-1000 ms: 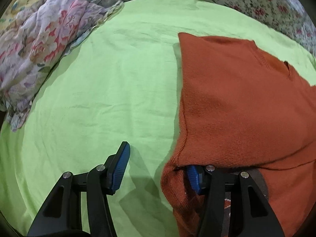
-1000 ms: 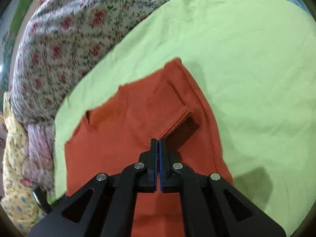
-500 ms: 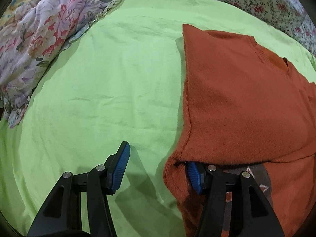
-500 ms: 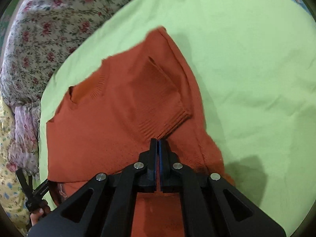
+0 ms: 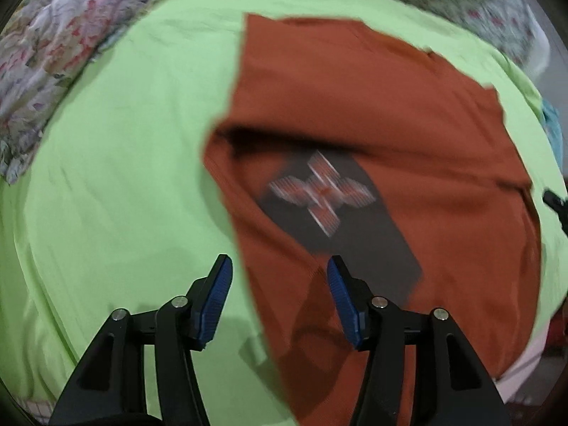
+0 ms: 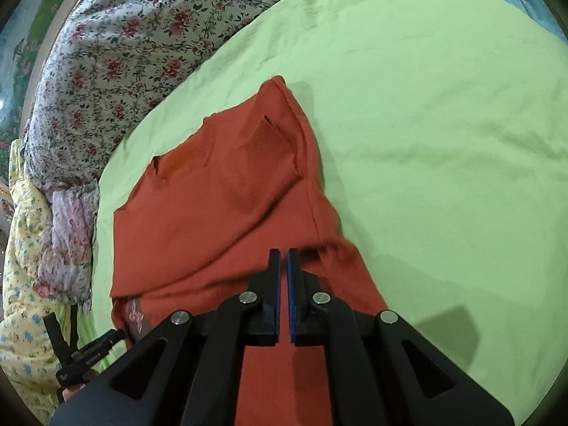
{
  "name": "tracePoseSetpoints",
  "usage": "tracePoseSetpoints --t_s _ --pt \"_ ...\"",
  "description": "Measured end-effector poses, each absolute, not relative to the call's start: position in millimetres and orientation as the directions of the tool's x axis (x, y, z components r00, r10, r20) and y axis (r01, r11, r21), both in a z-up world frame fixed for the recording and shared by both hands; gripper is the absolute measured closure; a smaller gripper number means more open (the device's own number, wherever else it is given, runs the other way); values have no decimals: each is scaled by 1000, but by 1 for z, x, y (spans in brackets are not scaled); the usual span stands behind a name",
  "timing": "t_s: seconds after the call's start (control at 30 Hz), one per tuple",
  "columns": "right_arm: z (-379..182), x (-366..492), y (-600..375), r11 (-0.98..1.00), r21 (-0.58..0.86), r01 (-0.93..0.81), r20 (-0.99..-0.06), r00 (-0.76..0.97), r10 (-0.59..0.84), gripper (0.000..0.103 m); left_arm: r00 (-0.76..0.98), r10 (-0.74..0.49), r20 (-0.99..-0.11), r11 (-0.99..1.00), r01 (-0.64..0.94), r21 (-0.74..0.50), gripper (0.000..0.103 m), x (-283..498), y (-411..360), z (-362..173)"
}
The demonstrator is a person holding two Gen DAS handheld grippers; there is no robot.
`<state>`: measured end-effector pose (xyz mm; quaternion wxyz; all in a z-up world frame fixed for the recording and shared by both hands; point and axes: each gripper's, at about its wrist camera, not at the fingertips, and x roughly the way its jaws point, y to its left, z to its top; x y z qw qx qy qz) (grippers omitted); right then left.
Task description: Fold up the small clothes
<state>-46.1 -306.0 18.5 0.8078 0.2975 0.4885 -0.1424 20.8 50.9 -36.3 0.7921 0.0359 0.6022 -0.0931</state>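
Note:
A rust-orange knitted top lies on a lime-green sheet, its upper part folded down over a dark panel with a red-and-white cross motif. My left gripper is open and empty, its fingers straddling the garment's left edge near the hem. In the right wrist view the same top lies with a sleeve folded across it. My right gripper stands over the lower part, its pads a narrow slit apart with nothing seen between them. The left gripper also shows at the lower left of that view.
A crumpled floral cloth lies at the sheet's far left. A flowered bedspread borders the sheet at the back. A yellow flowered fabric lies at the left edge. Bare green sheet extends to the right of the top.
My left gripper has pulled back out from under the fold, exposing the dark motif panel. My right gripper's pads have parted slightly and drawn back toward the hem.

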Motion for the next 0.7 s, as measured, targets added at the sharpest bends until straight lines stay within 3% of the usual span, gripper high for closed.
tracePoseSetpoints --t_s 0.1,0.2,0.23,0.33,0.37,0.53,0.7 --pt "23 -64 -295 788 334 517 -877 478 59 99 170 -115 -979 970 230 -74 42 -7 31 -46" --pt "27 -84 -278 817 291 498 -890 455 39 98 146 -28 -989 959 284 15 33 -25 11 -58" --pt "26 -93 -270 830 272 487 -898 440 36 91 148 2 -989 953 300 46 33 -29 7 -61" --pt "26 -114 -254 847 243 473 -908 419 27 44 181 60 -982 927 354 122 33 -44 4 -64" --pt "28 -124 -248 852 233 468 -904 426 14 42 188 65 -980 922 363 131 34 -49 9 -63" --pt "37 -164 -236 864 198 463 -909 416 -14 42 159 -29 -987 944 330 26 68 -66 60 -55" --pt "40 -199 -239 857 163 489 -920 389 -47 41 153 -130 -980 964 249 -89 72 -83 122 -45"
